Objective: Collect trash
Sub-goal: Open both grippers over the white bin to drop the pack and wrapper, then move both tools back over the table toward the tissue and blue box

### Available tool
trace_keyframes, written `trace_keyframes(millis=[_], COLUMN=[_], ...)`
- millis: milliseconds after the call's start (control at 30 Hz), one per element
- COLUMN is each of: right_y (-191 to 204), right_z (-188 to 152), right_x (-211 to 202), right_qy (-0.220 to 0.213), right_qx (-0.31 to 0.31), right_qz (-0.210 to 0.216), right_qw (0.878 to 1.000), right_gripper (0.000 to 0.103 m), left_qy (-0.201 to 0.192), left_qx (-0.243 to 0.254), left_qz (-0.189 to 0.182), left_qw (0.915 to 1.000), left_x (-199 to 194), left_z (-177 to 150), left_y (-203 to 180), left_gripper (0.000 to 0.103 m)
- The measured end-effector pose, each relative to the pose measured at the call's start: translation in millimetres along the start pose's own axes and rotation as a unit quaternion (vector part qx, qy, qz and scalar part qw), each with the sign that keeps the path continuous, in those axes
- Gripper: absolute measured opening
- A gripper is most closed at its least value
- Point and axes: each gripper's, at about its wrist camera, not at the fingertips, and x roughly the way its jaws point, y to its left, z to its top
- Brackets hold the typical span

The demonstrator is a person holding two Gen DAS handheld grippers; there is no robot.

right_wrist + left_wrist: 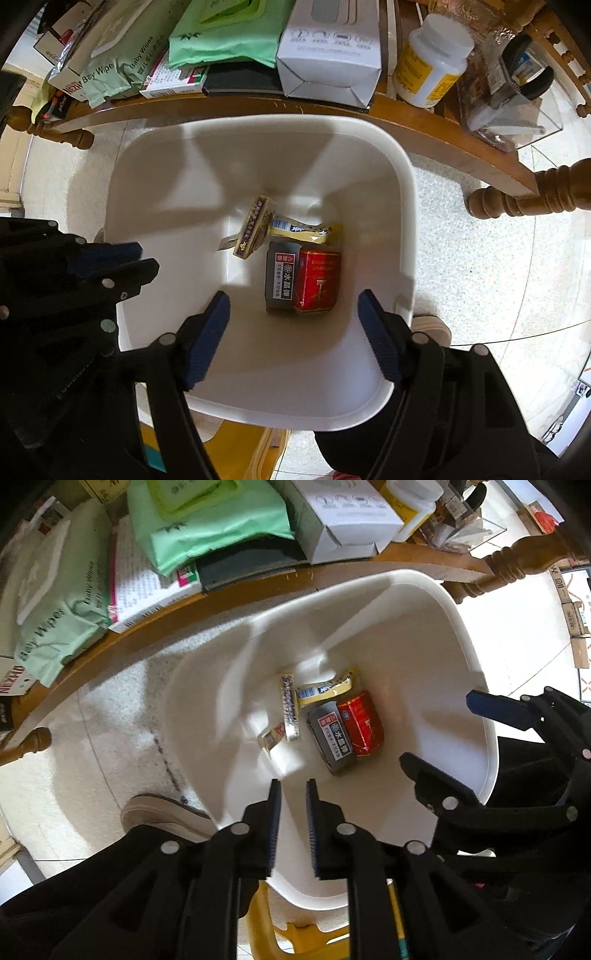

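While the left gripper hangs with fingers narrowly parted and empty and the right gripper spreads wide, both over the white bin, a red packet, dark box and yellow wrappers lie at its bottom, near the cluttered wooden table beyond.

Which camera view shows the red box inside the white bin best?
The right wrist view: the red box lies near the picture's centre, sharp, seen from above. The left wrist view shows the same red box smaller, slanted and slightly blurred, beside the dark pack.
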Motion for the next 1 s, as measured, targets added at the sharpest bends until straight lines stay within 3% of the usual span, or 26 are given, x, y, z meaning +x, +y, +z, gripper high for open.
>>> trace_keyframes(millis=[267,367,467,667,800,1000], right_y=[-5,-6,-6,-6,-16,-28], right_z=[-17,-28,-36,-34,-19,16], right_x=[-49,-91,-130,-238,-307,-402], right_qy=[-0.030,-0.064,-0.089,-0.151,-0.181,-0.210], right_qx=[0.003,0.003,-0.006,-0.025,-0.020,-0.019], right_qz=[0.004,0.016,0.021,0.024,0.039,0.042], right_qw=[1.000,0.998,0.996,0.988,0.982,0.977], right_gripper=[0.075,0.085,0.087,0.091,0.091,0.091], left_qy=[-0.042,-0.062,-0.085,-0.132,-0.172,-0.185], left_qx=[0.011,0.017,0.038,0.077,0.115,0.186], left_qz=[0.031,0.017,0.021,0.029,0.067,0.092], left_qw=[0.9986,0.9978,0.9954,0.9879,0.9760,0.9606], left_x=[-47,-88,-138,-253,-342,-436], left_z=[-15,-27,-44,-54,-33,12], left_y=[-3,0,2,7,13,12], left_gripper=[0.056,0.067,0.076,0.084,0.087,0.090])
